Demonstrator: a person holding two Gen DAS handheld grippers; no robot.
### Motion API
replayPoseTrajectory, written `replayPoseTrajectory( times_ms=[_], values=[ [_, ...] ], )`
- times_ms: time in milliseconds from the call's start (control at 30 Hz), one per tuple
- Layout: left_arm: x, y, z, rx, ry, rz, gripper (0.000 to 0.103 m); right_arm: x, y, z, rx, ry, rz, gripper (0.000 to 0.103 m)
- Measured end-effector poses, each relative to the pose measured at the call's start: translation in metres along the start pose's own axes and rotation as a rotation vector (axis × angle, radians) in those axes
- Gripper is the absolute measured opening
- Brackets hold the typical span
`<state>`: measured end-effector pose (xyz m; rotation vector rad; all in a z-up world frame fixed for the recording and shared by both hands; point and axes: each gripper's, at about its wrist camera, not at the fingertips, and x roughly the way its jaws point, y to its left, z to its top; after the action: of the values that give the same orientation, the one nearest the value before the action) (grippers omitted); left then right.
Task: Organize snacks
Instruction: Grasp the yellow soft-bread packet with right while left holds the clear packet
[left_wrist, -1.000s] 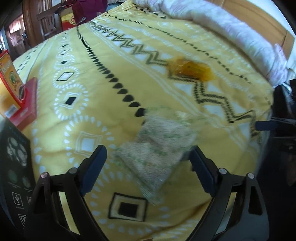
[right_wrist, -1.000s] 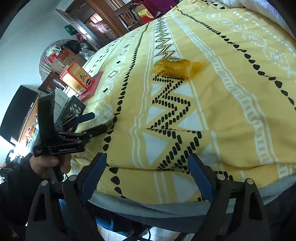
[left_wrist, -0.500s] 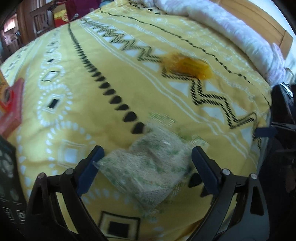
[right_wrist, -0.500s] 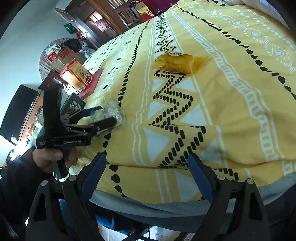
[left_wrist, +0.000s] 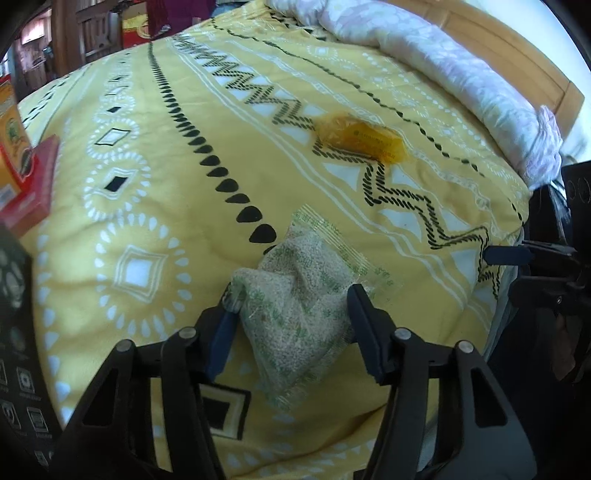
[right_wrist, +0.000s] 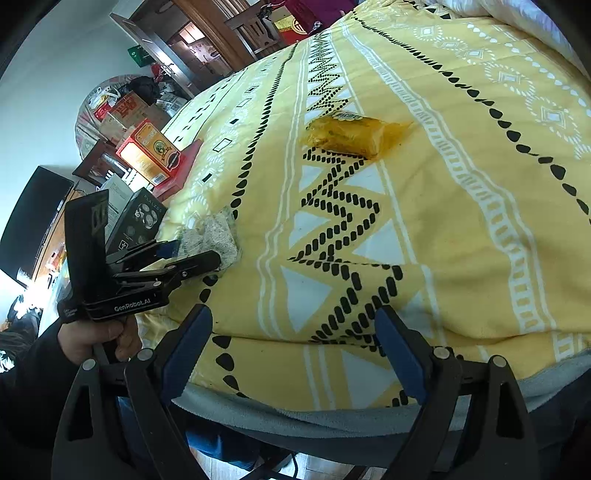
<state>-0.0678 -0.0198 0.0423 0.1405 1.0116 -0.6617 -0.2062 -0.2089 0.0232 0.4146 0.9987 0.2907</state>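
A clear packet of pale sesame-like snack (left_wrist: 299, 295) lies on the yellow patterned bedspread (left_wrist: 155, 177). My left gripper (left_wrist: 291, 314) has closed onto it, both fingers pressing its sides; it also shows in the right wrist view (right_wrist: 195, 254) with the packet (right_wrist: 218, 236). An orange snack packet (left_wrist: 360, 138) lies farther up the bed, also seen in the right wrist view (right_wrist: 351, 134). My right gripper (right_wrist: 291, 350) is open and empty at the bed's near edge.
A red and orange box (left_wrist: 22, 177) and a black box (left_wrist: 18, 350) stand at the bed's left edge. A pale rolled quilt (left_wrist: 461, 81) lies by the wooden headboard (left_wrist: 517, 62). Boxes and clutter (right_wrist: 125, 114) stand beyond the bed.
My left gripper moved forward over the sesame packet and its fingers closed from wide open onto the packet's sides. The right gripper stayed where it was.
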Motion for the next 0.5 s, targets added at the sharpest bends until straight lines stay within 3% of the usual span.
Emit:
replayPoseTrajectory(
  times_ms=[200,367,500],
  values=[
    [-0.015,0.011,-0.001,-0.093,-0.039,-0.004,0.058,-0.003,0.003,0.024,-0.082,-0.032,-0.044,0.091],
    [-0.015,0.019,-0.002,-0.148,-0.033,-0.015,0.058,0.001,-0.006,0.081,-0.194,-0.071,-0.132,0.091],
    [-0.015,0.026,0.001,-0.214,-0.041,-0.032,0.058,0.028,-0.01,0.127,-0.344,-0.025,-0.199,0.091]
  ],
)
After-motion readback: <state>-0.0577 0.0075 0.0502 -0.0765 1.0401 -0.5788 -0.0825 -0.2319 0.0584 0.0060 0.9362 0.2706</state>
